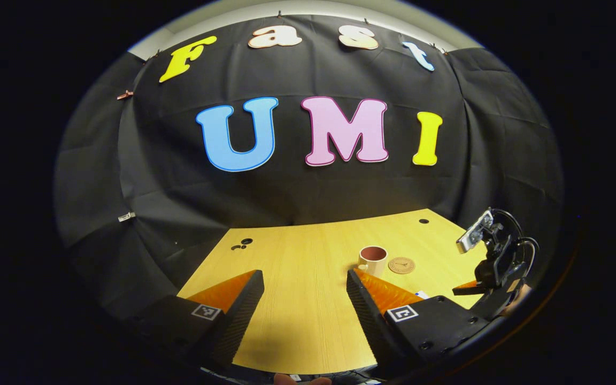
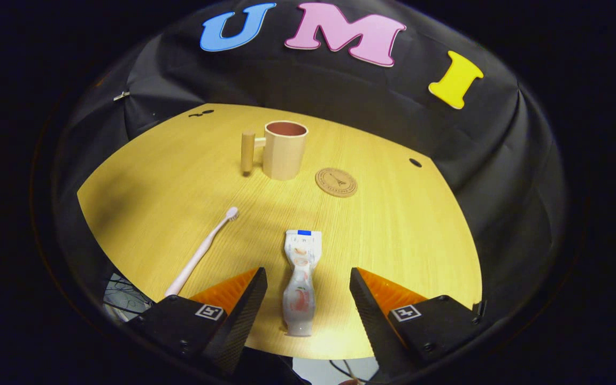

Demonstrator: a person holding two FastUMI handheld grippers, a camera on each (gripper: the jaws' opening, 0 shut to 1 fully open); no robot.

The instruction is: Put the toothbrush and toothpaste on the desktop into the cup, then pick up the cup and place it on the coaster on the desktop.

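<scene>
A beige cup (image 2: 284, 149) with a side handle stands upright at the back of the wooden desktop (image 2: 404, 235), and a round cork coaster (image 2: 336, 182) lies just right of it. A pale pink toothbrush (image 2: 201, 254) lies diagonally at the front left. The white toothpaste tube (image 2: 300, 280) lies lengthwise between the fingers of my right gripper (image 2: 308, 283), which is open and hovers over it. My left gripper (image 1: 305, 286) is open above bare desktop with nothing between its fingers. From the left gripper view, the cup (image 1: 372, 260) and coaster (image 1: 401, 265) sit ahead, with the right gripper (image 1: 492, 267) off to the right.
Black cloth walls close in the desk at the back and sides. A small round hole (image 2: 415, 162) sits near the desk's back right edge, and dark holes (image 2: 201, 113) at its back left. Cables hang below the front edge.
</scene>
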